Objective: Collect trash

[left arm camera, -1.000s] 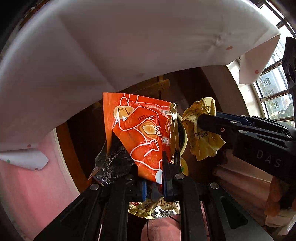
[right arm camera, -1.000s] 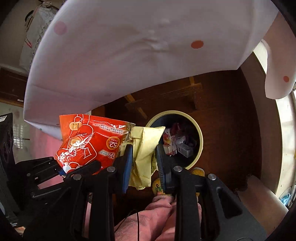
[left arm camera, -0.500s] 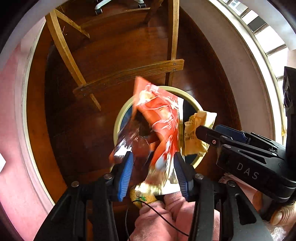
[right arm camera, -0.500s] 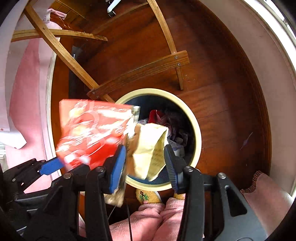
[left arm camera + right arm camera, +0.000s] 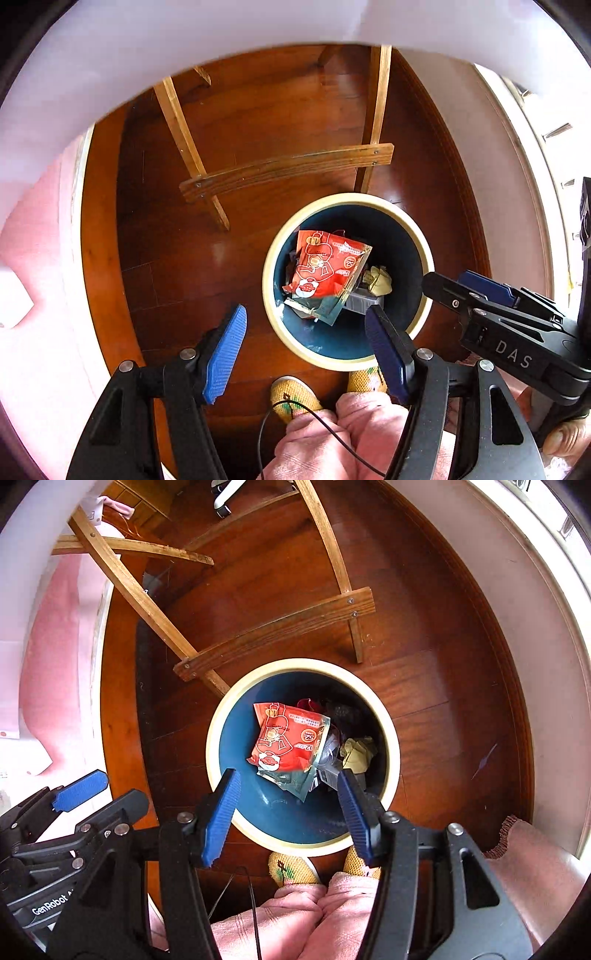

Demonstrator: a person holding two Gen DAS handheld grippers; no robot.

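1. I hold two claws above a round trash bin [image 5: 424, 251] with a cream rim and dark blue inside, standing on a dark wood floor [image 5: 155, 236]; both look down into it.
2. My left gripper [image 5: 306, 343] is spread wide and holds nothing; its blue pads [image 5: 225, 354] frame the near rim of the bin.
3. My right gripper [image 5: 288, 805] is likewise spread wide and empty, centred over the near rim of the bin.
4. An orange snack wrapper [image 5: 286, 740] lies inside the bin on top of other rubbish, its long axis running from the bin's far side toward me.
5. A crumpled yellow paper [image 5: 356, 753] lies just to the right of the wrapper, also inside the bin.
6. Both pieces sit below my claws, well apart from them. I judge this drop finished; no other trash shows near the bin.
7. Wooden table legs [image 5: 273, 635] stand just behind the bin.
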